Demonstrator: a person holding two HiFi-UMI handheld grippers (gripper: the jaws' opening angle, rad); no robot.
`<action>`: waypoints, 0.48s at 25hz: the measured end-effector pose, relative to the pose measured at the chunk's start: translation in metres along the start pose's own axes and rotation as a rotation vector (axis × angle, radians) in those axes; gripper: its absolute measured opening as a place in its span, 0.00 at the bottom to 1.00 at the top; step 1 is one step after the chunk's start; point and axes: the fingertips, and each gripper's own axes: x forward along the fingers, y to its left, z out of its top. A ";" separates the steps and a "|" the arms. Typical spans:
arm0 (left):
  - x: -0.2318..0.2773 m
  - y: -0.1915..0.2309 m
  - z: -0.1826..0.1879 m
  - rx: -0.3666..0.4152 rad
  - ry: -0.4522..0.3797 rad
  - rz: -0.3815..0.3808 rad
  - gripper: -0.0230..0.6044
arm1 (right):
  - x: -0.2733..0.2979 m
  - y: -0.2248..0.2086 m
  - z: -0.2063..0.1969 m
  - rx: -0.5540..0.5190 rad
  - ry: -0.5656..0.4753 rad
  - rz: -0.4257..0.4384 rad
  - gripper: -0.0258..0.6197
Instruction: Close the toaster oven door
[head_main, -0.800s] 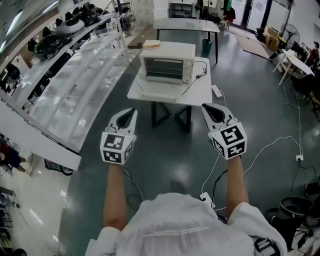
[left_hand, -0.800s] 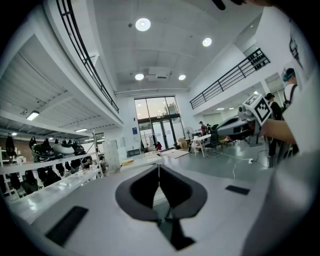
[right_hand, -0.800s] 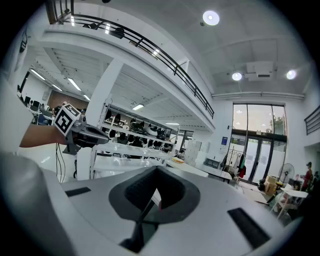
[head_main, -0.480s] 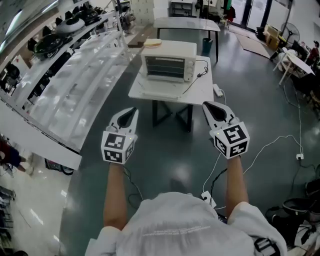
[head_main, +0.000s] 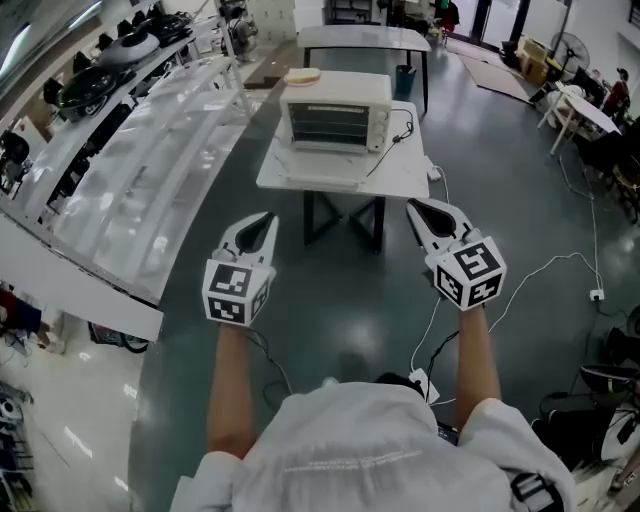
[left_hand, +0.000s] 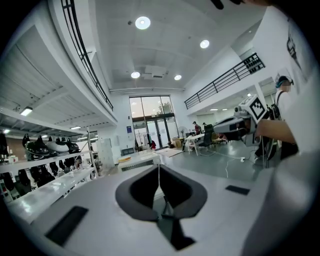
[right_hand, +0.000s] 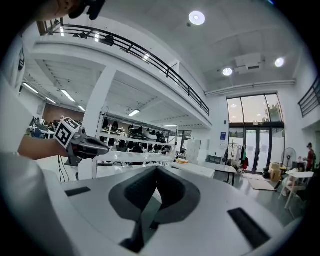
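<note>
A white toaster oven (head_main: 336, 109) stands on a small white table (head_main: 402, 178) ahead of me. Its door (head_main: 322, 177) appears folded down flat in front, and the racks show inside. A round tan object (head_main: 301, 75) lies on the oven's top. My left gripper (head_main: 266, 217) and right gripper (head_main: 411, 206) hang side by side in mid-air, well short of the table, both shut and empty. In the left gripper view the jaws (left_hand: 159, 168) meet, with the oven (left_hand: 139, 159) small beyond them. The right gripper view shows its jaws (right_hand: 156, 170) shut too.
Long white shelving (head_main: 130, 190) with dark gear runs along the left. A second table (head_main: 365, 37) stands behind the oven. A power strip (head_main: 435, 176) and cables (head_main: 556, 268) lie on the grey floor to the right. The oven's cord (head_main: 400, 135) trails over the table.
The head view has shifted, so the table and oven sit a little higher in it. The right gripper has drifted slightly right. Both grippers stay shut and empty.
</note>
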 end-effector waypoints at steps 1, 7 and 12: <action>-0.002 0.001 -0.003 0.001 0.000 -0.007 0.07 | 0.000 0.003 -0.002 0.008 0.003 -0.005 0.06; -0.015 0.018 -0.020 -0.024 0.010 -0.022 0.07 | 0.005 0.026 -0.003 -0.033 0.023 -0.046 0.06; -0.013 0.024 -0.021 -0.029 0.005 -0.036 0.07 | 0.014 0.028 0.004 -0.026 0.006 -0.051 0.06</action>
